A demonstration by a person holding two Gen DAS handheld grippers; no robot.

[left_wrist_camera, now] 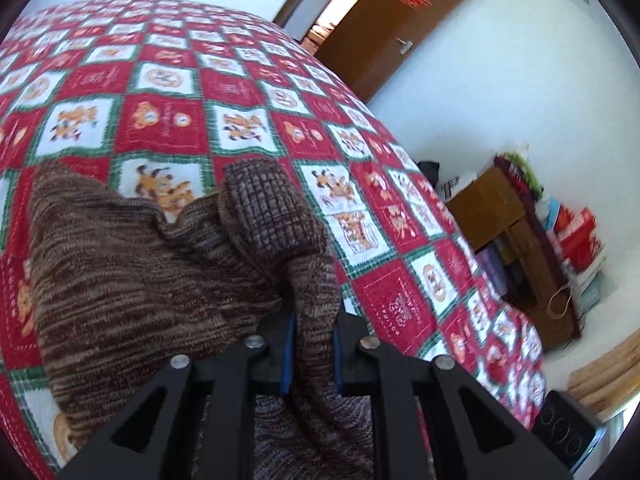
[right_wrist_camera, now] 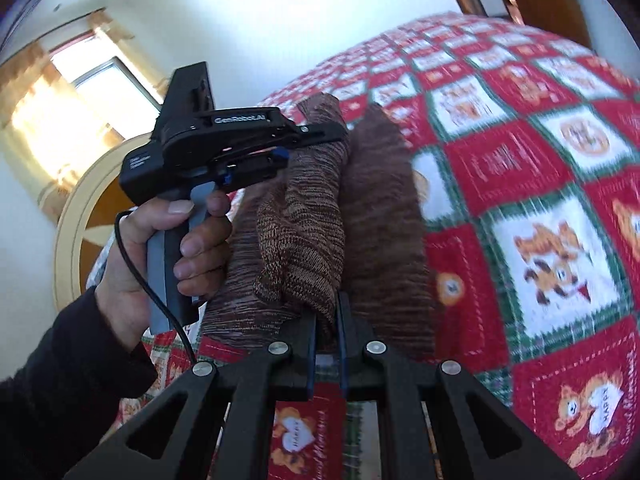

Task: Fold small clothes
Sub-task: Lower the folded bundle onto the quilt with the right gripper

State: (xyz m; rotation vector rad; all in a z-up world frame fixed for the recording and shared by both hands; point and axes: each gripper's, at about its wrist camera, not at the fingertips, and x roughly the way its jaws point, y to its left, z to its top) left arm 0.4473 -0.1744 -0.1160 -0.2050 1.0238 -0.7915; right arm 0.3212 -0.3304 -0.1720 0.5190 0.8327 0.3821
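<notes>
A brown marled knit garment (left_wrist_camera: 132, 264) lies partly on the red patchwork bedspread (left_wrist_camera: 208, 88) and partly lifted. My left gripper (left_wrist_camera: 314, 344) is shut on a bunched fold of it; a ribbed cuff (left_wrist_camera: 264, 204) stands up just beyond the pads. In the right wrist view the same knit garment (right_wrist_camera: 304, 232) hangs in a fold between both tools. My right gripper (right_wrist_camera: 328, 336) is shut on its lower edge. The left gripper (right_wrist_camera: 320, 140), held in a person's hand (right_wrist_camera: 188, 240), pinches the upper edge.
The bedspread (right_wrist_camera: 540, 168) covers the whole bed. A wooden cabinet (left_wrist_camera: 508, 236) with stacked items stands right of the bed, a brown door (left_wrist_camera: 400, 28) behind it. A window (right_wrist_camera: 100, 88) and a round wooden headboard (right_wrist_camera: 80, 208) are at the left.
</notes>
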